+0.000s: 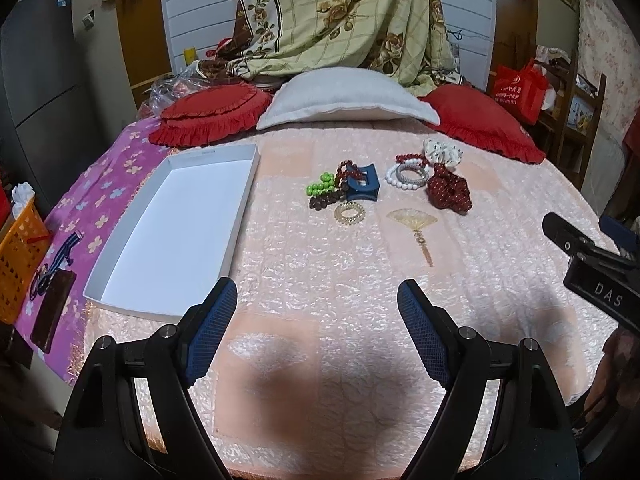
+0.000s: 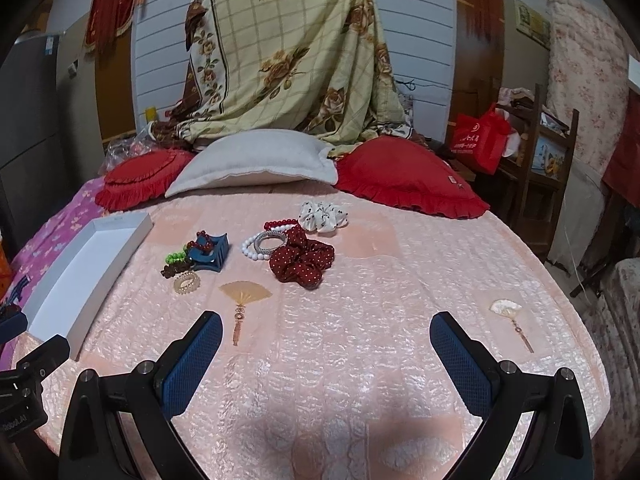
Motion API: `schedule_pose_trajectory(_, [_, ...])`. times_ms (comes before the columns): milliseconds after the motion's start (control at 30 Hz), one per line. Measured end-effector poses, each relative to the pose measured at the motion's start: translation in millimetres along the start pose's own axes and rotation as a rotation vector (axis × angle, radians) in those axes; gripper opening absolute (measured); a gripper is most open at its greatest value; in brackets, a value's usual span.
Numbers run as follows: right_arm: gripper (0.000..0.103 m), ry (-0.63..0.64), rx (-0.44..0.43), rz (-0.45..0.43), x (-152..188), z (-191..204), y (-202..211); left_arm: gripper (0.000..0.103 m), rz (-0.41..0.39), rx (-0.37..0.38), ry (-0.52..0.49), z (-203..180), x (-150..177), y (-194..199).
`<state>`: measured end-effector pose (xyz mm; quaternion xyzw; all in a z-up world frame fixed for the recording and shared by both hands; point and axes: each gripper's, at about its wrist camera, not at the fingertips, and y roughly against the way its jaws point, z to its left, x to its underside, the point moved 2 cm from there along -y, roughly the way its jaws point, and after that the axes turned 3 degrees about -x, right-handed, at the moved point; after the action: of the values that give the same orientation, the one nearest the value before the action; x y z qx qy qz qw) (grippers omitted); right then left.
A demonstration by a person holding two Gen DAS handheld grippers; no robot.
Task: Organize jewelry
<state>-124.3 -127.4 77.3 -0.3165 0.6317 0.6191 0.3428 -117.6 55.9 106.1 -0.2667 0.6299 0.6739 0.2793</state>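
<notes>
Left hand-held gripper (image 1: 316, 300): jaws wide apart, nothing between them, held over the near part of the bed (image 1: 340, 360). Right hand-held gripper (image 2: 326, 332): jaws also wide apart and empty, over the same pink quilt.

One white tray (image 1: 172, 224) lies on the bed's left side, empty, just beyond the left gripper.

Jewelry sits in the middle of the bed, farther out, in two loose clusters.
Left cluster: one blue claw clip (image 1: 362, 184), one dark red bead bracelet (image 1: 346, 170) draped on it, one green bead bracelet (image 1: 320, 185) to its left, one dark brown bead bracelet (image 1: 324, 200) in front, one clear coil hair tie (image 1: 350, 213) nearest.
Right cluster: one white bead bracelet (image 1: 400, 182), one silver bangle (image 1: 410, 175) lying on it, one bright red bead bracelet (image 1: 410, 157) behind, one dark red dotted scrunchie (image 1: 448, 192) to the right, one white dotted scrunchie (image 1: 442, 152) farthest.

Fan charms with tassels: two. One amber fan (image 2: 244, 294) lies near, between the clusters and the grippers; one pale fan (image 2: 506, 308) lies well apart on the right, seen only from the right wrist.

Far edge: two red frilled cushions (image 1: 208, 114), one grey pillow (image 1: 344, 98) between them.
</notes>
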Motion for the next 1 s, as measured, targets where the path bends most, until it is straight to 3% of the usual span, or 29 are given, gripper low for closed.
schedule_pose_trajectory(633, [0.103, 0.05, -0.01, 0.051, -23, 14, -58, 0.083, 0.042, -0.021, 0.004, 10, -17, -43])
schedule_pose_trajectory(1000, [0.103, 0.025, -0.013, 0.079, -28, 3, -81, 0.083, 0.044, -0.013, -0.023, 5, -41, -59])
